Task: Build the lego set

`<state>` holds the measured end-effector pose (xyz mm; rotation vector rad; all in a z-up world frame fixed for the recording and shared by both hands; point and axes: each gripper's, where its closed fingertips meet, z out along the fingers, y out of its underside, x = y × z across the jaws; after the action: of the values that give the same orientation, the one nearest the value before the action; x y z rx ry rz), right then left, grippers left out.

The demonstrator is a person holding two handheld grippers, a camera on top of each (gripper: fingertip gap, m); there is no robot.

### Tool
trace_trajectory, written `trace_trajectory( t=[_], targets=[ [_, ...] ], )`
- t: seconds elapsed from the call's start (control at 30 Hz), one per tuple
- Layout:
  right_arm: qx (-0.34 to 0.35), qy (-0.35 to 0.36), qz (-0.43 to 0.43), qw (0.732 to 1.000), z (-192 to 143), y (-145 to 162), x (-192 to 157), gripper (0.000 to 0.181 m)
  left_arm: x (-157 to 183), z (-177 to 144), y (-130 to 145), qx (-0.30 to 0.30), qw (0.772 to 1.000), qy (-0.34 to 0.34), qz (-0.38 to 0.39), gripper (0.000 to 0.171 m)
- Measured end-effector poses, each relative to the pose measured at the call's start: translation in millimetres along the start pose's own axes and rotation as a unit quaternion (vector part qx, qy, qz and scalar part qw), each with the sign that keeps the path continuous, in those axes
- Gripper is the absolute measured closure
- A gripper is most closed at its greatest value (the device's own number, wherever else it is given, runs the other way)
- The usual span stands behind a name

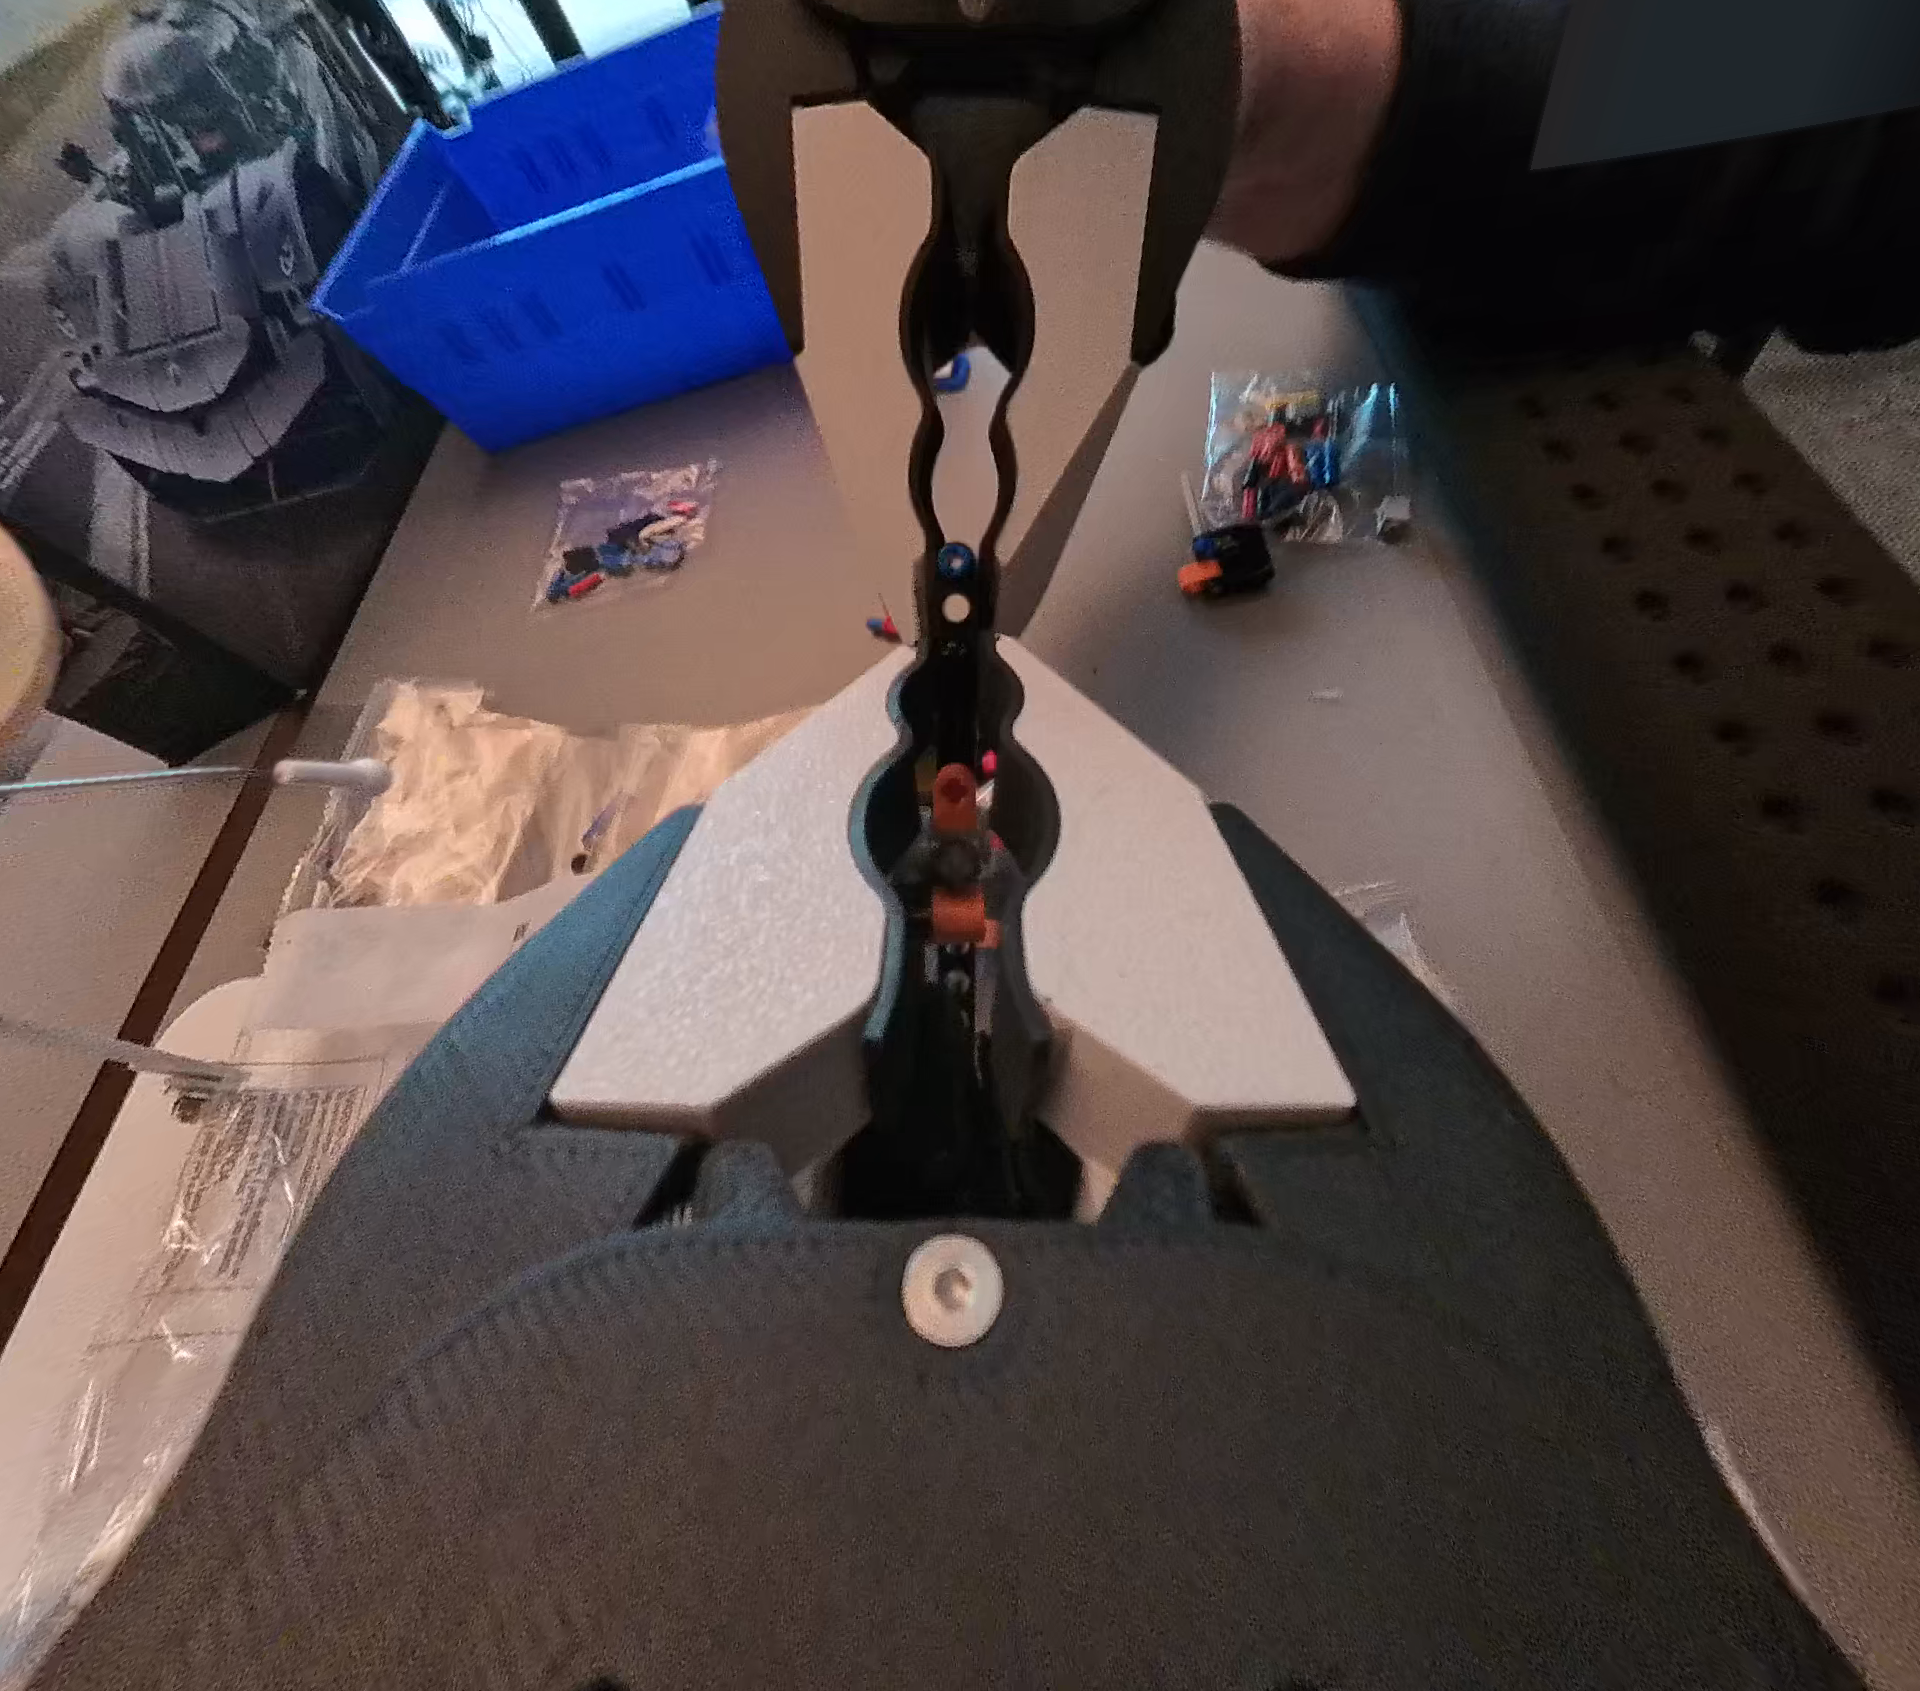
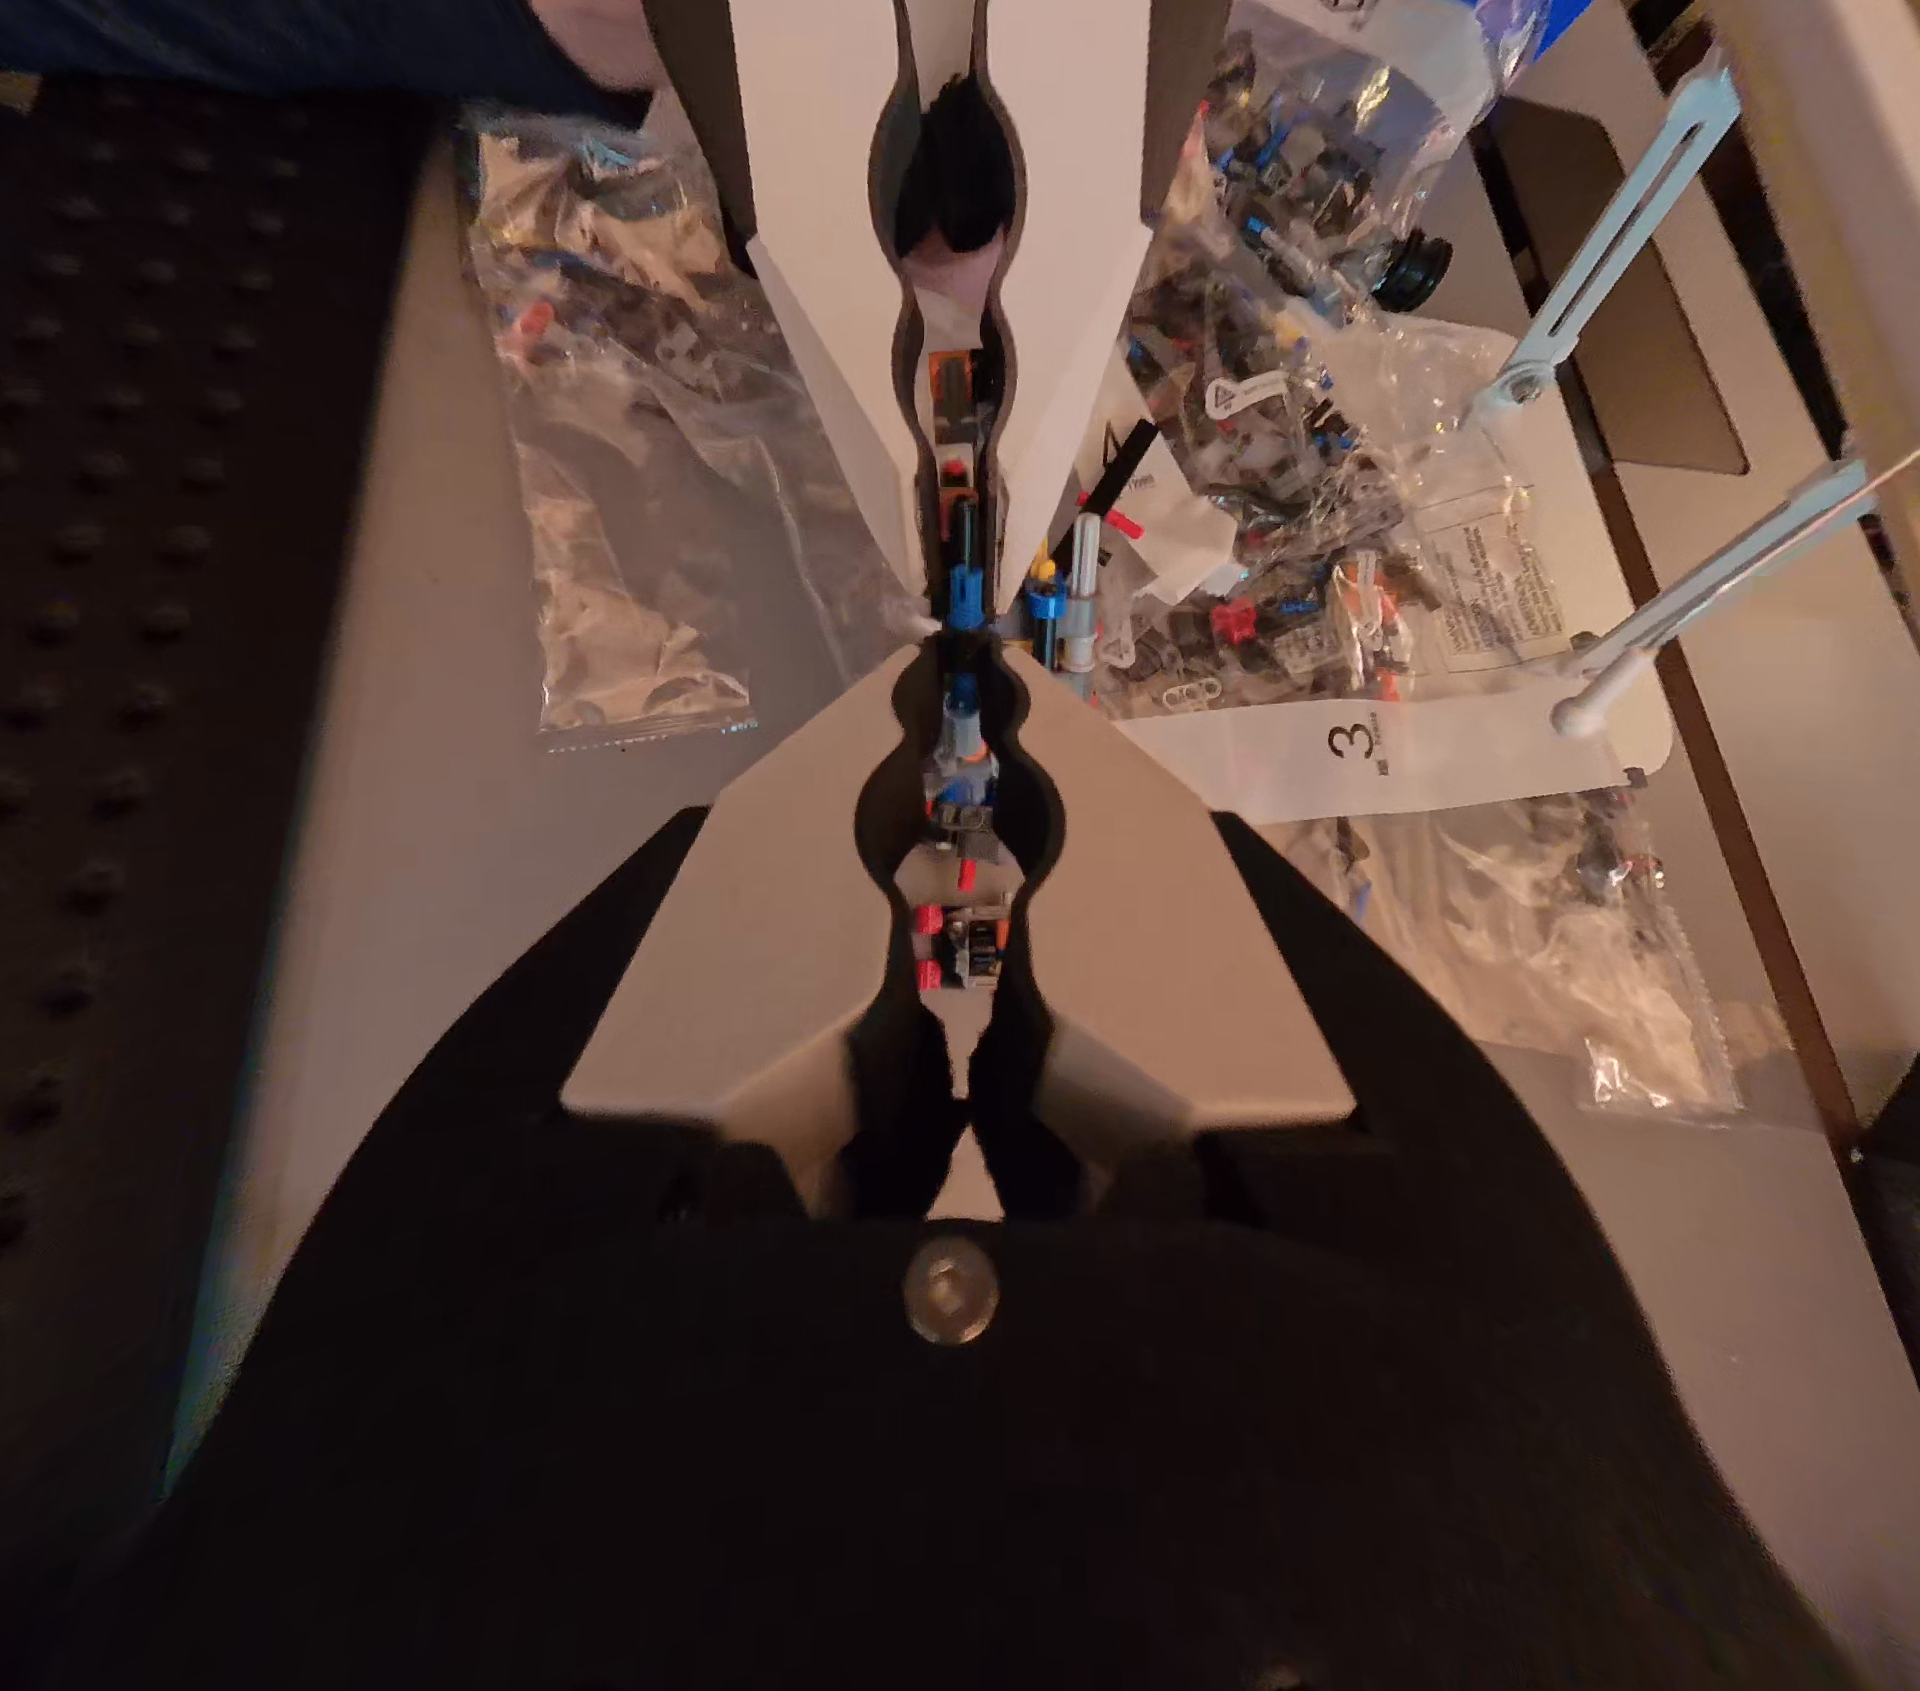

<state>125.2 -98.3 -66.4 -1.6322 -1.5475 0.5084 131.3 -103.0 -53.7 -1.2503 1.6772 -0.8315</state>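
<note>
A black lego beam assembly with orange pieces is held in the air between both grippers, which meet tip to tip. My left gripper is shut on the end with the orange pieces. My right gripper comes in from the top of the left wrist view and is shut on the other end, by a blue pin. In the right wrist view my right gripper meets the left gripper. The black beam and the blue pin show between their tips.
A blue bin and the set's box stand at the back left. Bags of parts and a small black and orange sub-assembly lie on the grey table. A black perforated mat borders it. My two grippers' fingertips are within a few centimetres of each other.
</note>
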Motion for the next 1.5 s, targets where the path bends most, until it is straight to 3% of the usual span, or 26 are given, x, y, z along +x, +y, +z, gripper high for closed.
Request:
trace_trajectory(
  t=[0.43,0.5,0.53,0.6,0.63,0.73,0.83,1.03,1.2,1.33,1.4,1.5],
  targets=[
    [0.067,-0.033,0.010,0.997,-19.3,-12.9,-5.4,0.177,3.9,-9.8,-16.8,0.073,0.996,0.035,-0.034,0.167],
    [0.043,-0.029,0.009,0.999,-21.1,-2.8,-3.0,0.177,0.7,-14.0,-16.4,0.079,0.996,0.032,-0.039,0.166],
    [0.016,-0.011,0.014,1.000,-26.8,14.1,4.9,0.177,-14.5,-31.3,-18.8,0.104,0.993,0.004,-0.057,0.167],
    [0.116,-0.032,0.053,0.991,-55.1,-5.3,5.9,0.177,-34.0,-76.6,-31.8,0.181,0.980,-0.016,-0.085,0.167],
    [0.129,-0.032,0.041,0.990,-60.6,-13.9,2.8,0.177,-33.8,-81.0,-35.3,0.190,0.978,-0.013,-0.083,0.167],
    [0.081,-0.042,0.035,0.995,-40.8,-1.4,-2.9,0.177,-19.6,-47.8,-21.5,0.132,0.988,0.018,-0.080,0.166],
    [0.050,-0.052,0.050,0.996,-29.0,11.8,-1.7,0.177,-18.2,-40.2,-15.4,0.112,0.989,0.024,-0.089,0.166],
    [0.036,-0.095,0.068,0.993,-26.7,20.2,-12.4,0.177,-25.1,-40.2,-9.8,0.124,0.984,0.028,-0.126,0.166],
    [-0.027,-0.133,0.102,0.986,-13.5,48.1,-20.2,0.177,-29.6,-41.1,-8.1,0.128,0.981,0.025,-0.145,0.166],
    [-0.011,-0.135,0.095,0.986,-14.3,41.5,-22.0,0.174,-29.1,-39.4,-10.1,0.137,0.977,0.033,-0.158,0.166],
    [-0.005,-0.123,0.091,0.988,-15.0,38.4,-18.7,0.159,-28.2,-36.5,-9.3,0.135,0.976,0.038,-0.164,0.166],
    [0.023,-0.093,0.092,0.991,-18.2,27.4,-6.6,0.152,-25.1,-27.8,-6.1,0.121,0.978,0.044,-0.165,0.166]
  ],
)
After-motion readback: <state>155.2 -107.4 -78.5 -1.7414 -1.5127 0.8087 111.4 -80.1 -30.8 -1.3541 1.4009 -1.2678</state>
